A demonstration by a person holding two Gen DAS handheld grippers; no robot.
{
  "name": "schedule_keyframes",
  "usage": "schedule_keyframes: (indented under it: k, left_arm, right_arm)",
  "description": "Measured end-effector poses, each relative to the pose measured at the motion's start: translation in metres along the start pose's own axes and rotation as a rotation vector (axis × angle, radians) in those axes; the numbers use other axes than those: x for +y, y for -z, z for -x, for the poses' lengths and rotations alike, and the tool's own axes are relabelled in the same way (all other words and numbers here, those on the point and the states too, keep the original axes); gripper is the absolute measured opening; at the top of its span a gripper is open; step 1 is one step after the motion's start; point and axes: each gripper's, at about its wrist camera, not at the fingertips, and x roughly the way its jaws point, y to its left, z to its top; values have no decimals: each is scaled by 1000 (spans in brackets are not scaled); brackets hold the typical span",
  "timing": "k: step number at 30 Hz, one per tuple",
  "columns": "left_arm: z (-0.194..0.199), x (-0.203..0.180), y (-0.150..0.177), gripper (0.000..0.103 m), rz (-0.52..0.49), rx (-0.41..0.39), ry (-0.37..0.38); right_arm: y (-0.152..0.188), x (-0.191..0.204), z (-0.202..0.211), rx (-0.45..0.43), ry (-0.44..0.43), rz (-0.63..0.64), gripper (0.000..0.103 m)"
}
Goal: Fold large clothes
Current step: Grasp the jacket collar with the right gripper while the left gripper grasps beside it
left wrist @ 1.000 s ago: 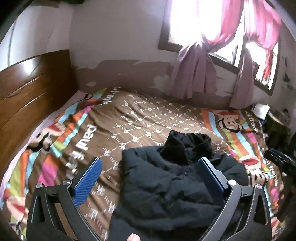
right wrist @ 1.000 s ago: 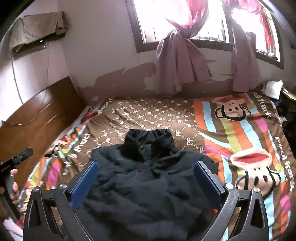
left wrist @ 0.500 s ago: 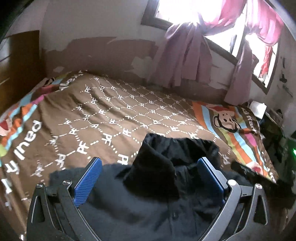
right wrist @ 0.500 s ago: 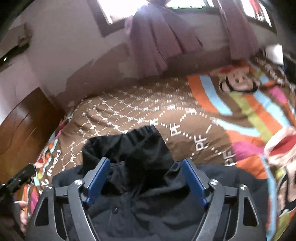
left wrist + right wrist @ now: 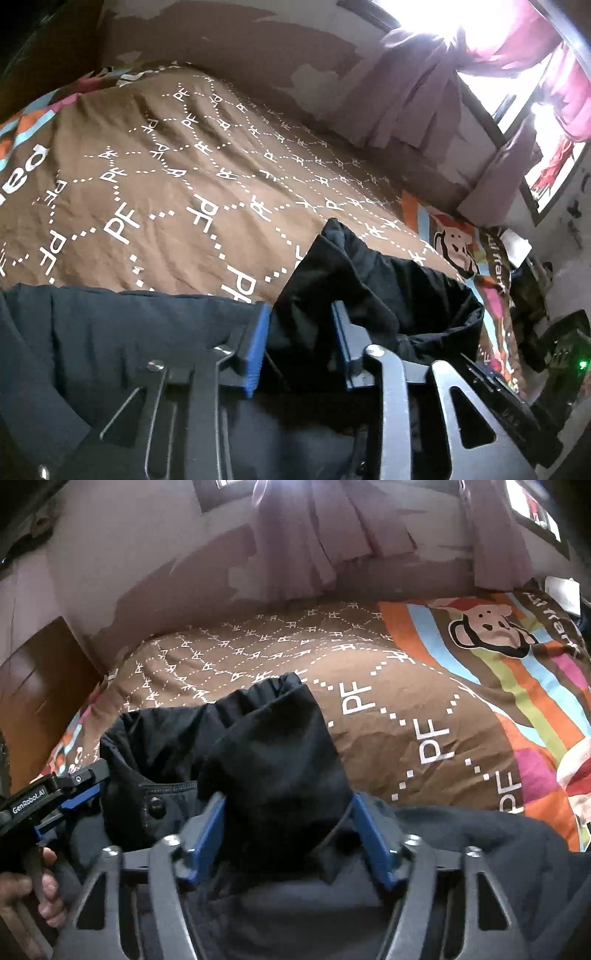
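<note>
A black jacket (image 5: pixel 159 746) lies on the bed, its raised collar (image 5: pixel 280 746) towards the far wall. My right gripper (image 5: pixel 287 799) is closing, and both blue pads touch a thick fold of the collar between them. In the left wrist view the jacket (image 5: pixel 110 332) fills the lower part. My left gripper (image 5: pixel 300 310) is closing too, its pads pressing a narrower fold of the collar (image 5: pixel 343 266). In the right wrist view the left gripper (image 5: pixel 70 794) sits at the jacket's left edge, held by a hand (image 5: pixel 33 890).
The bedspread (image 5: pixel 166 177) is brown with white "PF" lettering and has striped monkey panels (image 5: pixel 491 627) on the right. A wooden headboard (image 5: pixel 33 686) stands at the left. Purple curtains (image 5: pixel 325 535) hang by the far wall. Dark clutter (image 5: pixel 554 332) stands beside the bed on the right.
Both grippers have come down and forward from above the jacket to its collar. Their jaws went from wide open to narrow, with collar fabric now between the pads.
</note>
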Motion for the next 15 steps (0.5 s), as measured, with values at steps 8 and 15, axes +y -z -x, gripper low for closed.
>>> schedule_keyframes:
  k: [8,15]
  left_arm:
    - [27,12,8,0,-16,-49,95]
    - [89,18,2,4,-17,-133,203]
  right_arm:
    - [18,-1,31,-84,-93,37,23]
    - [48,7,86,-155,-117,177,20]
